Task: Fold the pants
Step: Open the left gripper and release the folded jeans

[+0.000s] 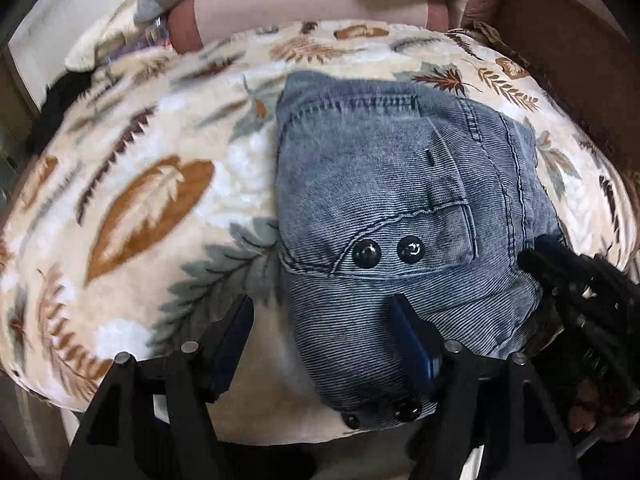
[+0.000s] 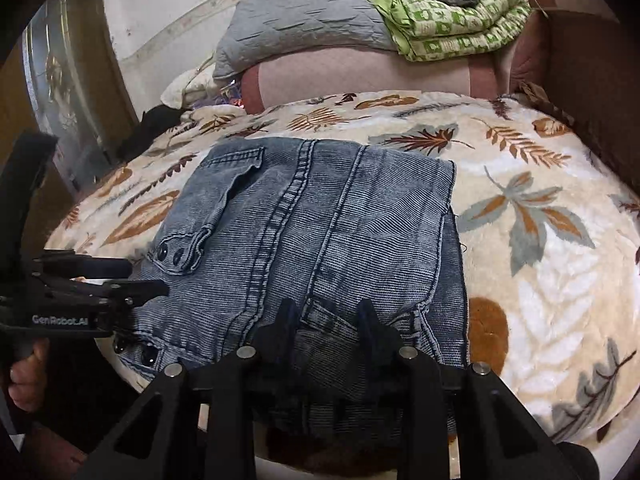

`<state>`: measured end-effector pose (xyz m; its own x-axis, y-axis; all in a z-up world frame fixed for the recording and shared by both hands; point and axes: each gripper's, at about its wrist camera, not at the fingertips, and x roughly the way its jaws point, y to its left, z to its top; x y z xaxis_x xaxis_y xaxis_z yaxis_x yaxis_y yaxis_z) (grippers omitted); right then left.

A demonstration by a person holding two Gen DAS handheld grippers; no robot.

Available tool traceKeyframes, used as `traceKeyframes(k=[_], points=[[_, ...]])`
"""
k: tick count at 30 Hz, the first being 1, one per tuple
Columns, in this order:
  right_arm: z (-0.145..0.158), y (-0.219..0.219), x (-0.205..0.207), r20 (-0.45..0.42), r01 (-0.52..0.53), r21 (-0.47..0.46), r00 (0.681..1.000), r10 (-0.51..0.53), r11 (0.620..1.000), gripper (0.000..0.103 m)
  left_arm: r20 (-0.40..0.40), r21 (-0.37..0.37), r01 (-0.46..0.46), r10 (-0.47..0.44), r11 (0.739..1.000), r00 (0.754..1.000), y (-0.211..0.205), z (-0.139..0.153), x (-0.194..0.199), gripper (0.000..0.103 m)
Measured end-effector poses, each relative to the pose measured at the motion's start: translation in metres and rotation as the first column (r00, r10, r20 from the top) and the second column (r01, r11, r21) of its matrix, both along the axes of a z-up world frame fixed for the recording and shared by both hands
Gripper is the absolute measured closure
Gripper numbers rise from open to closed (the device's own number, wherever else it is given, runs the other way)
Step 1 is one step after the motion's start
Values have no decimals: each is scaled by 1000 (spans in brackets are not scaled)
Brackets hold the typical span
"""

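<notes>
One folded pants (image 2: 320, 240) bundle, lengthwise front-to-back.

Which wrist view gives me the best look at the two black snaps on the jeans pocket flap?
The left wrist view: the two black snaps sit large, sharp and near centre on the folded jeans. The right wrist view shows the same snaps small and oblique, just beyond the left gripper.

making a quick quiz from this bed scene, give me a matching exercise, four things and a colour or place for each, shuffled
Things:
1 denim pants
2 quilted pillow
3 checked blanket
4 snap buttons

Descriptions:
A green and white
B glossy black, on a pocket flap
C grey, on the pink bolster
D faded blue, folded on the leaf-print blanket

Pairs: 1-D, 2-C, 3-A, 4-B
</notes>
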<state>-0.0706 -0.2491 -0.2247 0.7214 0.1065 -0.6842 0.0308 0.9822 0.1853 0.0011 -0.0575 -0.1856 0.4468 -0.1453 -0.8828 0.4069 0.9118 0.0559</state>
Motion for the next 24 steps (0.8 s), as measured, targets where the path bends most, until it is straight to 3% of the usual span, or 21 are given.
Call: traceKeyframes(k=[3,7,10,19,24], points=[[-2,-1,-7,43,-5,13,999,5,1000,67,46,17,-17,16,1000,999,2,5,-13,28],[-6,-5,-15,112,-17,43,994,12,999,67,50,22,-38,37,999,998,2,1,-7,24],[-6,-9,-15,111,-16,77,994,7,997,67,69,40,-55,53,998,996,1,-1,-7,18],[-7,-8,-17,121,-16,74,993,7,997,66,92,60,-77,71,995,993,-1,-6,-9,16],[-8,-8,-16,124,-17,71,992,9,997,66,90,54,-104,99,993,991,3,-8,-7,8]])
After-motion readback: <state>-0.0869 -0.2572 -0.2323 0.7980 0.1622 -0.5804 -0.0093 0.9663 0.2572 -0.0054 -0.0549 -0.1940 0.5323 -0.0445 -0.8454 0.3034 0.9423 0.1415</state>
